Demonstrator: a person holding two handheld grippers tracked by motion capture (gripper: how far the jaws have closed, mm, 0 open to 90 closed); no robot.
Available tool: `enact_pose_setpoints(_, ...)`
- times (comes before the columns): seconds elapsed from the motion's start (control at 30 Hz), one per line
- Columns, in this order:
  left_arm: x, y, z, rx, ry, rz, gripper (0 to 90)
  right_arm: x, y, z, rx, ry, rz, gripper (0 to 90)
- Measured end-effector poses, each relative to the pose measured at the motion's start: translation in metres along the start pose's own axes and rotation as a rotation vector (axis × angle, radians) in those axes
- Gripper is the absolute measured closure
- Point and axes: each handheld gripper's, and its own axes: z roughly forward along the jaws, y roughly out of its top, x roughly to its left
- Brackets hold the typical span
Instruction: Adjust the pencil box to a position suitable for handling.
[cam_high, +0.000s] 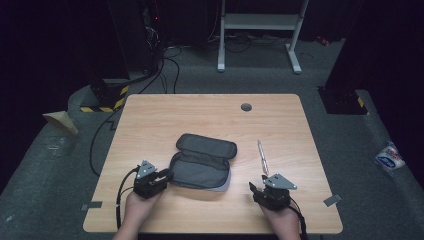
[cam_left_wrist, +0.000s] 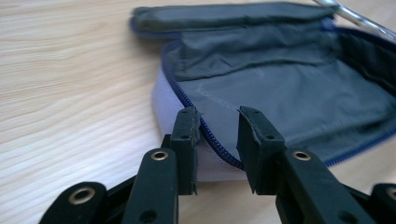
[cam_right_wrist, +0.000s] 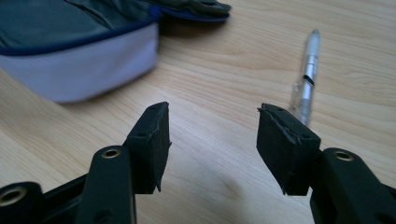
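An open grey pencil case (cam_high: 202, 162) with a blue zip and pale lilac side lies in the middle of the wooden table (cam_high: 210, 112). A clear silver pen (cam_high: 262, 157) lies to its right. My left gripper (cam_high: 165, 175) is at the case's left end. In the left gripper view its jaws (cam_left_wrist: 218, 126) stand apart over the zipped rim of the case (cam_left_wrist: 289, 93), which runs up between them; the left pad is close to it. My right gripper (cam_high: 258, 183) sits just below the pen, open and empty (cam_right_wrist: 212, 126), with the pen (cam_right_wrist: 308, 74) ahead to the right and the case (cam_right_wrist: 79, 60) to the left.
A round cable hole (cam_high: 246, 106) sits near the table's far edge. Beyond the table, a white desk frame (cam_high: 260, 22) and cables lie on the dark floor. A white packet (cam_high: 390, 157) lies on the floor at right.
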Motion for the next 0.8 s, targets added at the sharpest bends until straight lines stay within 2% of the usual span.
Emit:
enact_pose_setpoints(0.07, -0.014, 0.000, 0.004, 0.014, -0.017, 0.039, 68.1, 0.004, 0.004, 0.001, -0.010, 0.018, 0.004, 44.9)
enact_pose_setpoints(0.13, -0.018, 0.000, 0.006, 0.018, -0.021, 0.052, 68.2, 0.006, 0.005, 0.001, -0.013, 0.024, 0.004, 46.0)
enact_pose_setpoints(0.2, -0.029, 0.001, 0.010, 0.023, -0.057, 0.061, 69.1, 0.008, 0.011, 0.000, -0.031, 0.044, 0.017, 47.4)
enact_pose_setpoints(0.23, -0.029, 0.001, 0.010, 0.023, -0.057, 0.061, 69.0, 0.009, 0.014, -0.001, -0.034, 0.044, 0.026, 47.4)
enact_pose_setpoints(0.3, -0.037, 0.001, 0.014, 0.033, -0.077, 0.093, 68.7, 0.008, 0.018, -0.003, -0.052, 0.051, 0.035, 47.6)
enact_pose_setpoints(0.43, -0.041, 0.002, 0.016, 0.029, -0.089, 0.099, 68.2, 0.009, 0.021, -0.004, -0.066, 0.056, 0.047, 48.4)
enact_pose_setpoints(0.5, -0.042, 0.002, 0.017, 0.034, -0.102, 0.096, 68.1, 0.011, 0.024, -0.002, -0.062, 0.074, 0.055, 49.5)
enact_pose_setpoints(0.57, -0.044, 0.002, 0.018, 0.033, -0.103, 0.106, 68.2, 0.014, 0.026, 0.000, -0.050, 0.083, 0.061, 53.6)
enact_pose_setpoints(0.67, -0.045, 0.002, 0.018, 0.033, -0.108, 0.109, 68.2, 0.017, 0.027, 0.009, -0.003, 0.080, 0.069, 58.6)
enact_pose_setpoints(0.7, -0.045, 0.002, 0.019, 0.032, -0.112, 0.106, 68.1, 0.017, 0.026, 0.015, 0.019, 0.082, 0.079, 64.0)
enact_pose_setpoints(0.73, -0.045, 0.002, 0.019, 0.031, -0.113, 0.107, 68.1, 0.017, 0.026, 0.015, 0.019, 0.082, 0.079, 64.0)
enact_pose_setpoints(0.77, -0.045, 0.002, 0.019, 0.032, -0.114, 0.107, 68.2, 0.019, 0.026, 0.018, 0.027, 0.087, 0.075, 71.6)
enact_pose_setpoints(0.8, -0.045, 0.003, 0.019, 0.032, -0.119, 0.103, 68.2, 0.019, 0.026, 0.018, 0.027, 0.087, 0.075, 71.6)
